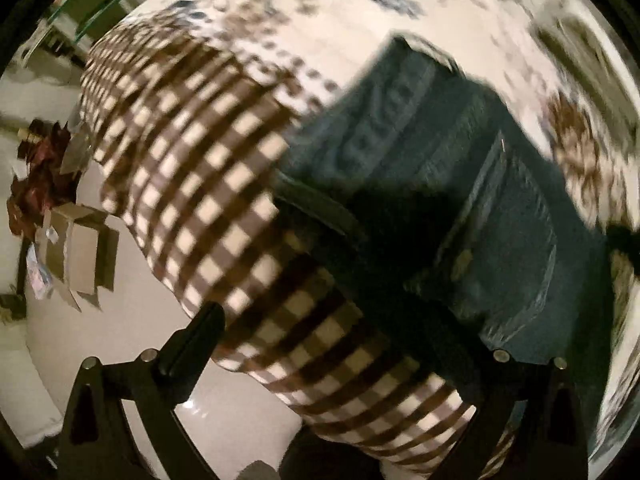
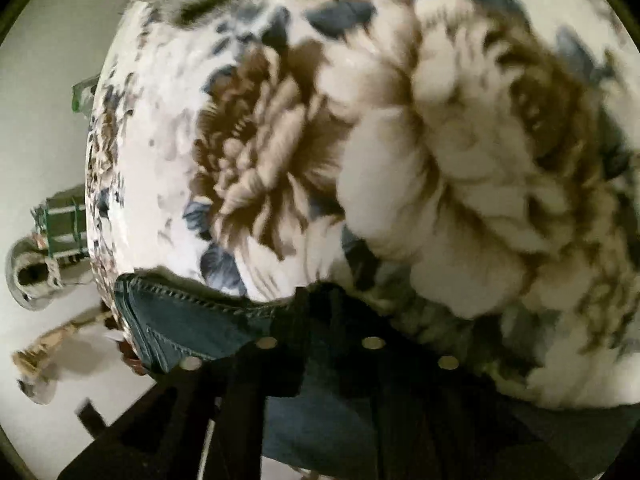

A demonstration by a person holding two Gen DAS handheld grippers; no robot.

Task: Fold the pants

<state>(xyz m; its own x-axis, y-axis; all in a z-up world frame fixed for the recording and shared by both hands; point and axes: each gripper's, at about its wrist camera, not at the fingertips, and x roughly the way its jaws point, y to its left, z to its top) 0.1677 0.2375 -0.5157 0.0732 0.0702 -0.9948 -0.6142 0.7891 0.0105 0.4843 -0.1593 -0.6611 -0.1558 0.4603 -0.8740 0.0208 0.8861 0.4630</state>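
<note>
Left claw: fingers spread wide. Left finger hangs over the checked edge of the cover and the floor. Right finger sits in dark shadow at the jeans' edge; cannot tell if it touches the cloth. Nothing seen between the fingers but cover.

Jeans: lie on the bed ahead and to the right of the left claw, back pocket up, one leg running away forward. Motion blur over the whole view.

Cover: checked brown and cream border to the left, floral print further ahead.

Boxes and red clutter on the floor, far left of the claw.

Right claw: fingers drawn close together, a fold of jeans pinched between them. The stitched denim edge runs out to the left of the claw; more denim lies under it. Floral cover fills the view ahead and to the right. Shoe on the floor, far left.
</note>
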